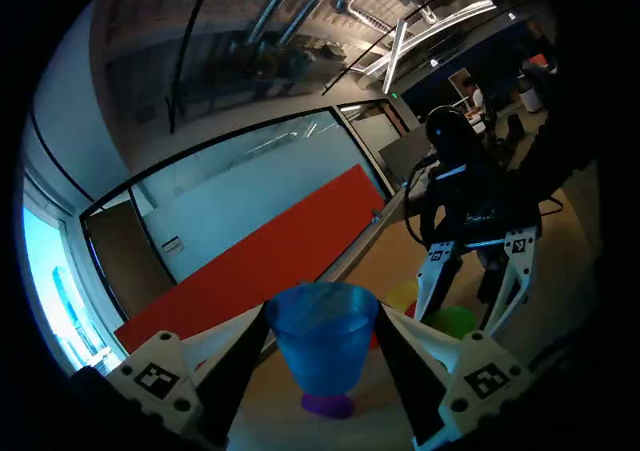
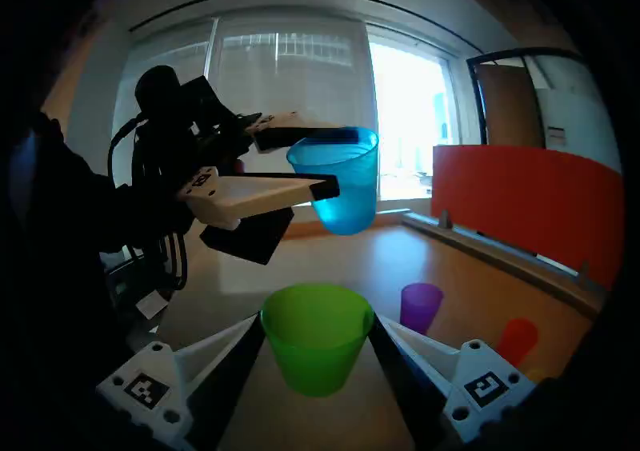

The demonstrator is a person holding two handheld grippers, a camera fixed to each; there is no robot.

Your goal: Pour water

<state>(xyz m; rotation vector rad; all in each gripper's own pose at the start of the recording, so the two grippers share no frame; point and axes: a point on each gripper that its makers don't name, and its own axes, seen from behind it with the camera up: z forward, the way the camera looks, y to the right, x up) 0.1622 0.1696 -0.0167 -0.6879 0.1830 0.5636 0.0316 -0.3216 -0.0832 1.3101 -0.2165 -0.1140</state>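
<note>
So the left gripper [image 1: 322,323] has both fingers pressed on the sides of a blue cup [image 1: 322,351], pinching it just below the rim. In the right gripper view it's held up high, well off the table [image 2: 448,267], with the fingers pointing sideways across the scene and the cup hanging roughly upright, maybe leaning a touch. A dark sleeve [image 2: 72,211] comes in behind it from the side. Can't tell if there's any water in the cup, since the plastic is see-through blue and nothing obvious shows.

The right gripper [image 2: 318,327] is doing the same thing lower down, fingers clamped on a green cup [image 2: 318,351] that sits close over the table. The blue cup is above it and a bit farther out, not touching it.

Moving outward, a purple cup [image 2: 420,305] stands on the table just past the green one, and an orange cup [image 2: 516,341] is off to the side of that. In the left gripper view a yellow cup [image 1: 402,293] shows near the right gripper's fingers.

The table is light wood. Along its far edge runs a low orange panel [image 2: 528,203], and there's a big bright window [image 2: 408,123] behind. Up top, in the left gripper view, long ceiling lights [image 1: 396,55] and exposed pipes.
</note>
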